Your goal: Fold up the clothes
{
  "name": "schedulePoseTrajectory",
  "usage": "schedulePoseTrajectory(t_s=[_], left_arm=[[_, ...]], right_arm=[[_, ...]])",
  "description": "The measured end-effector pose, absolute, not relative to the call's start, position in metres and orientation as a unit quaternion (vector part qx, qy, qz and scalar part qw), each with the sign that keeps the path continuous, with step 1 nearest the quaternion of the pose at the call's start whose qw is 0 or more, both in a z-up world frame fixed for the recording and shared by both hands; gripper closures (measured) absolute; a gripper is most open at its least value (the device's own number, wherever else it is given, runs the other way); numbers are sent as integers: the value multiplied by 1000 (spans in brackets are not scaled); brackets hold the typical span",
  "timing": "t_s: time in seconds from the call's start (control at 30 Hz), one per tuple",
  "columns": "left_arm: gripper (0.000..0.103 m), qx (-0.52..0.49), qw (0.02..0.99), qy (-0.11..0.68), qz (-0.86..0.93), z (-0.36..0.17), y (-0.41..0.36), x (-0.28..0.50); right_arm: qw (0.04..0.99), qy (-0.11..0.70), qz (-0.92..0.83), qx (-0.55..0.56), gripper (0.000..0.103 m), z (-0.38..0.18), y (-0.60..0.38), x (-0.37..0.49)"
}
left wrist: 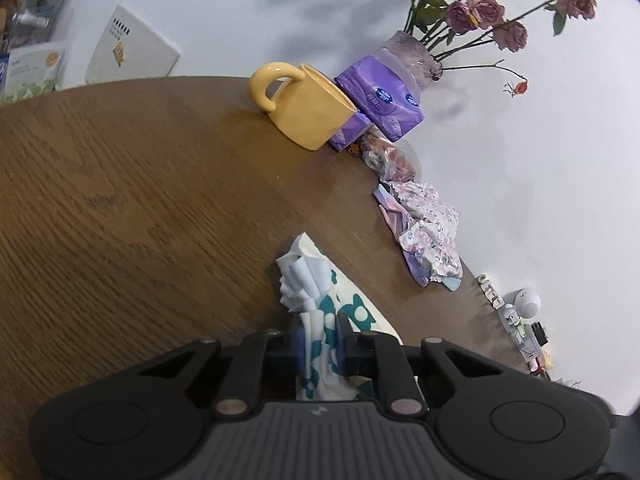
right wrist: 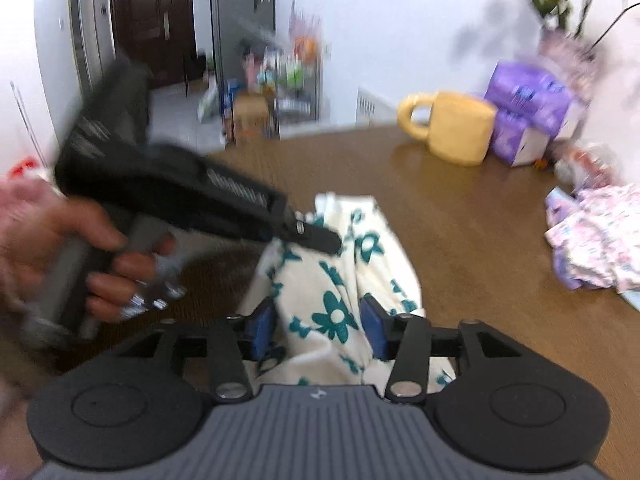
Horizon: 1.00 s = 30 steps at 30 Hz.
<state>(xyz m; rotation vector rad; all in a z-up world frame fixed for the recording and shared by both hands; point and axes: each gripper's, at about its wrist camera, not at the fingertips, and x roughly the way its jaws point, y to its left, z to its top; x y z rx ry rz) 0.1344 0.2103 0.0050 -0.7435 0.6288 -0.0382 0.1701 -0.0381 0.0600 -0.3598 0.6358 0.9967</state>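
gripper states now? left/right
Left tongs: closed on the white garment with teal flowers.
Right tongs: open; the garment lies between the pads, not pinched.

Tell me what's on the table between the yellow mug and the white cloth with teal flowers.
Nothing: in the left wrist view only bare wooden table lies between the yellow mug and the flowered cloth.

Left gripper [left wrist: 320, 344] clamped, right gripper [right wrist: 318, 330] apart.
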Motion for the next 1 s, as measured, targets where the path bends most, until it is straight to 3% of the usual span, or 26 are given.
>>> schedulePoseTrajectory(t_s=[0.17, 0.23, 0.3, 0.43, 0.73, 0.83, 1.0], left_arm=[[91, -342, 894, 290, -22, 10, 209, 135], [91, -336, 898, 283, -21, 14, 209, 134], [91, -324, 905, 275, -19, 19, 207, 133], [92, -267, 931, 250, -20, 36, 190, 129], [92, 54, 989, 120, -66, 98, 87, 96], [92, 164, 977, 96, -93, 93, 41, 85], [92, 263, 948, 109, -142, 65, -12, 77]], right_arm=[[851, 301, 404, -148, 48, 65, -94, 152], [858, 320, 378, -139, 51, 58, -115, 147], [862, 336, 358, -127, 61, 49, -133, 142], [870, 353, 331, -101, 64, 33, -153, 138], [875, 343, 329, -88, 63, 24, -159, 136], [878, 339, 327, -83, 63, 24, -158, 136], [884, 330, 324, -65, 63, 26, -161, 131]])
